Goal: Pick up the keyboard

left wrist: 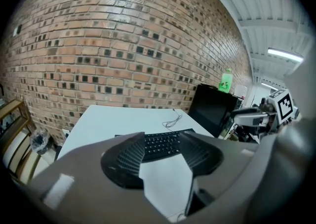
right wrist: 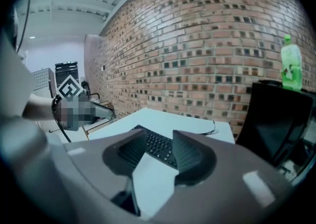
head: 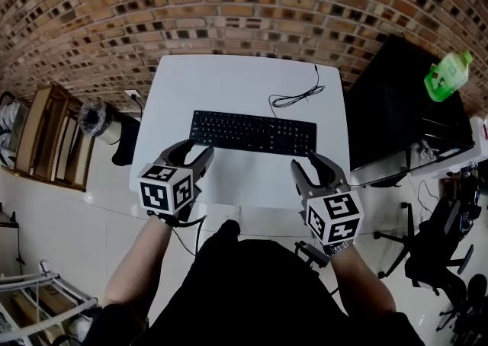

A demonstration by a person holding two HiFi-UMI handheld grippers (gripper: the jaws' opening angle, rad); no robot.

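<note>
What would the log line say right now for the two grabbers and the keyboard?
left gripper: open, empty | right gripper: open, empty | keyboard: flat on white table, not yet held, just ahead of both

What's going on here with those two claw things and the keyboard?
A person stands at a white table with a gripper in each hand. The left gripper and the right gripper both have their jaws apart and point at a black keyboard, one toward each end. Neither touches it yet. The keyboard lies flat on the table, its cable trailing behind it.
</note>
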